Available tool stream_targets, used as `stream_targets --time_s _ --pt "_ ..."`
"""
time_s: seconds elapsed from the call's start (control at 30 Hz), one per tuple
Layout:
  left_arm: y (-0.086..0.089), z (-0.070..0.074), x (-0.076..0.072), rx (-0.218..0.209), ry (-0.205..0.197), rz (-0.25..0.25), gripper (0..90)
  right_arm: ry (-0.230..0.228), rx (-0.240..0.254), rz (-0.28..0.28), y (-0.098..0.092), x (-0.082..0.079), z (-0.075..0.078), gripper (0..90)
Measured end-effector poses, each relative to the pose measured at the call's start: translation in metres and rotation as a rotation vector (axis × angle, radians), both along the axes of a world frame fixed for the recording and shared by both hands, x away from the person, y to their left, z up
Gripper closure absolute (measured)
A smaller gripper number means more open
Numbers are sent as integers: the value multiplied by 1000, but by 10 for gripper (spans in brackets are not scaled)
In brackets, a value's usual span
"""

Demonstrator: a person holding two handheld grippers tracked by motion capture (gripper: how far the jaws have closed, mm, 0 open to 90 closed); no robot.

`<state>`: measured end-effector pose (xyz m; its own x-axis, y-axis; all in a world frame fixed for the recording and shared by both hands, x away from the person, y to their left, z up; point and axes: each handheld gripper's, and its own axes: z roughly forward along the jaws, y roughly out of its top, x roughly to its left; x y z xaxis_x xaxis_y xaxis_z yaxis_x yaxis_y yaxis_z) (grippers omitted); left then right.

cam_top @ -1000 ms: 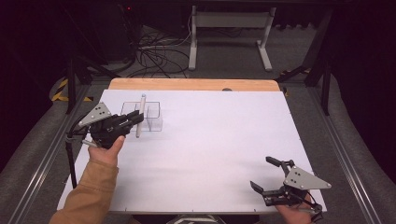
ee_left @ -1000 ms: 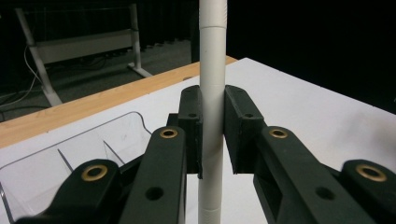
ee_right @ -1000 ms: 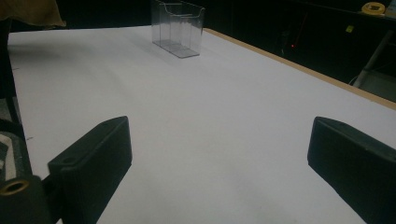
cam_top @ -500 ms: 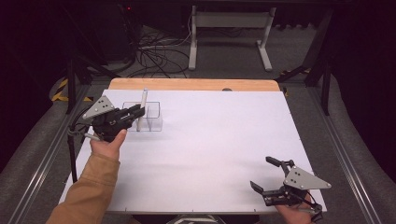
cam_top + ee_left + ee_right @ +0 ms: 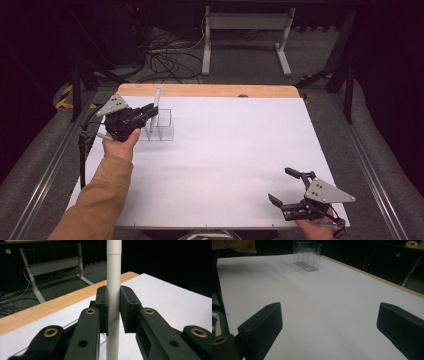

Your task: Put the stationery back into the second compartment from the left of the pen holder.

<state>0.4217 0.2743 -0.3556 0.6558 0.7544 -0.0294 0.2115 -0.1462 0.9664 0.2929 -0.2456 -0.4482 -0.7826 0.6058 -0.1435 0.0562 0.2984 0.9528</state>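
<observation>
A white pen (image 5: 155, 107) stands nearly upright with my left gripper (image 5: 151, 111) shut on its middle. In the left gripper view the pen (image 5: 113, 277) runs straight up between the two black pads (image 5: 102, 307). Its lower end is at the left compartment of a clear plastic box (image 5: 161, 128) at the table's far left; I cannot tell whether it is inside. My right gripper (image 5: 282, 186) rests near the front right edge, open and holding nothing. In the right gripper view its jaws stand wide apart (image 5: 329, 332), with the clear box (image 5: 307, 255) far off.
The white table top (image 5: 235, 145) has a wooden strip (image 5: 210, 90) along its far edge. Cables and a metal stand sit on the floor beyond. A tan sleeve (image 5: 100, 200) reaches in from the bottom left.
My left gripper has carried the pen away from the person and slightly right, over the clear box. The right gripper has stayed still.
</observation>
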Motion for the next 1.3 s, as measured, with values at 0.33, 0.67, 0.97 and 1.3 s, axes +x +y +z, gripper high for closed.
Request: stream_targets --time_s 0.33,0.67,0.97,1.3 --pt "1 -2 16 2 -2 36 784 2 0 0 0 0 0 69" --pt "2 -11 30 42 -23 88 783 3 -2 -1 -1 1 -1 69" --pt "6 -19 41 56 -45 120 782 3 -4 0 -1 1 -1 69" --pt "10 -24 49 25 -28 120 782 6 -4 2 -1 1 -2 69"
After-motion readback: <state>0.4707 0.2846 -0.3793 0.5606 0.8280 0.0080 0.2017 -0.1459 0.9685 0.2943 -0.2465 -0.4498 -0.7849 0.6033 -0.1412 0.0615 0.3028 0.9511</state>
